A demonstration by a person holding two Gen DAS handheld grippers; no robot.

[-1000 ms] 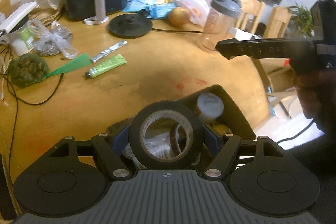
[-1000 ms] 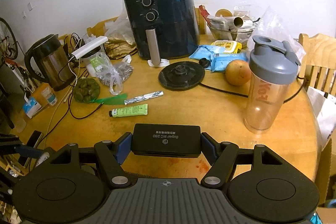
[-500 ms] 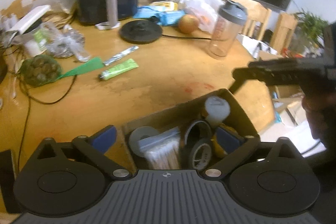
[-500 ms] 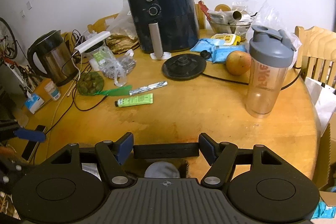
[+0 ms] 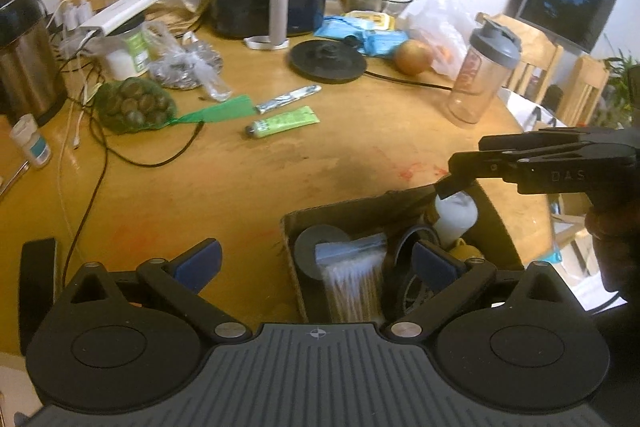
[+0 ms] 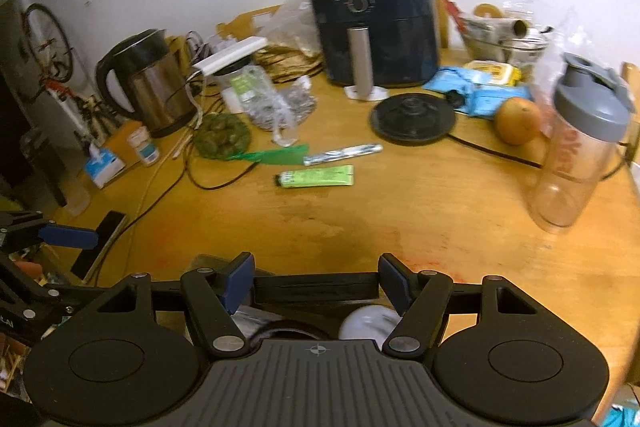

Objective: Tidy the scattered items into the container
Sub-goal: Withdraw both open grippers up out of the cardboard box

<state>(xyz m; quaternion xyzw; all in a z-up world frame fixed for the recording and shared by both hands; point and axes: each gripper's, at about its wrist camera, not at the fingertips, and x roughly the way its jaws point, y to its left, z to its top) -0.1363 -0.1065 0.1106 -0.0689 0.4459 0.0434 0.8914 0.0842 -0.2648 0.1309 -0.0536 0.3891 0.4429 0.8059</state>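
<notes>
Cardboard box (image 5: pixel 404 205) sits at the near table edge, packed with a tape roll (image 5: pixel 412 267) and white bottle (image 5: pixel 456 217). Left gripper (image 5: pixel 316 263) spread wide, empty. Right gripper (image 6: pixel 316 281) clamps a flat black case (image 6: pixel 316 291) over the box. Only the right view shows the kettle (image 6: pixel 148 83) fully; green tube (image 5: pixel 284 123) lies well beyond

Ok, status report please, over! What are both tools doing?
Left tool open, empty. Right tool shut on black box, over cardboard box. Green tube still out. Nothing blocking.
</notes>
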